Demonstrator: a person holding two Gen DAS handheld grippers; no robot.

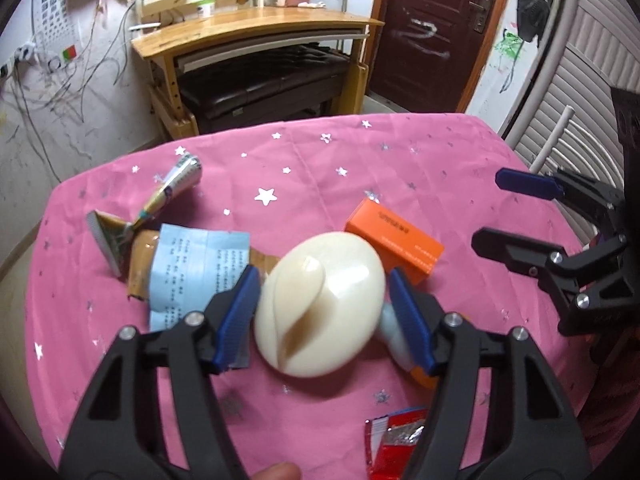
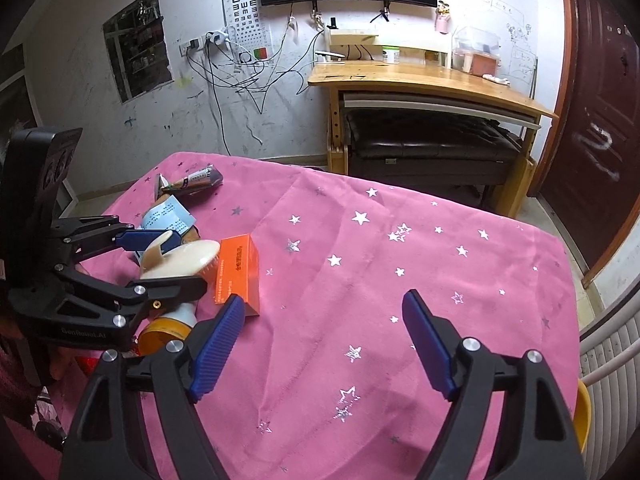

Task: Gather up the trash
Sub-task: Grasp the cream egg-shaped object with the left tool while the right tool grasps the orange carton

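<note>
Right wrist view, left gripper (image 2: 176,258) marked "DenRoboLAI" clamps cream brush (image 2: 188,260), right gripper (image 2: 324,344) spread.

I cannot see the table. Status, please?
Left tool shut on cream brush. Right tool open, empty. Orange box, paper and wrappers on cloth.

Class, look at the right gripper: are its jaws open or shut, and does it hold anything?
Open and empty. The right gripper has its blue pads spread wide apart, with only the pink tablecloth showing between them.
</note>
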